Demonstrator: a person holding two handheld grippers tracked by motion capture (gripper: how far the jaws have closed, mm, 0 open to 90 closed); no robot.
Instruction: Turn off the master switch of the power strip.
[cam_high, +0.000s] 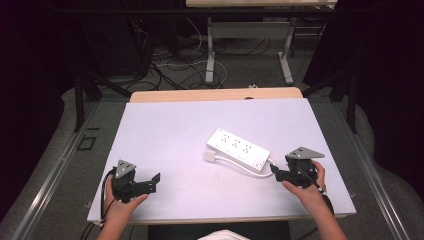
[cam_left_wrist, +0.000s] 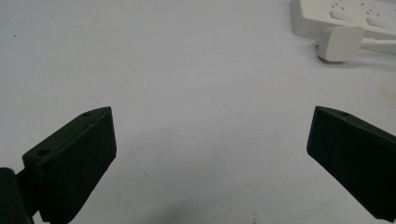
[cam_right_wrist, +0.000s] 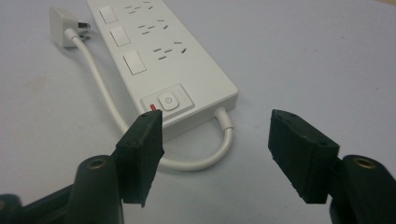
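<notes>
A white power strip (cam_high: 238, 149) lies slantwise on the pale table, its white plug (cam_high: 209, 156) resting beside its near-left end. The cord (cam_right_wrist: 100, 84) runs along the strip and loops back into its end near the power button (cam_right_wrist: 167, 100). My right gripper (cam_high: 275, 172) stands open just right of the strip's near end; in the right gripper view (cam_right_wrist: 215, 126) the cord loop lies between its jaws, untouched. My left gripper (cam_high: 155, 181) rests open at the table's near left, holding nothing. In the left gripper view (cam_left_wrist: 210, 140) the plug (cam_left_wrist: 339, 43) and strip (cam_left_wrist: 345, 14) sit far off at the upper right.
The table top (cam_high: 165, 130) is bare around the strip, with a wooden edge (cam_high: 215, 94) at the back. Beyond it are another table's legs (cam_high: 210, 50) and loose cables (cam_high: 170, 65) on the floor. A person's hands hold both grippers at the near edge.
</notes>
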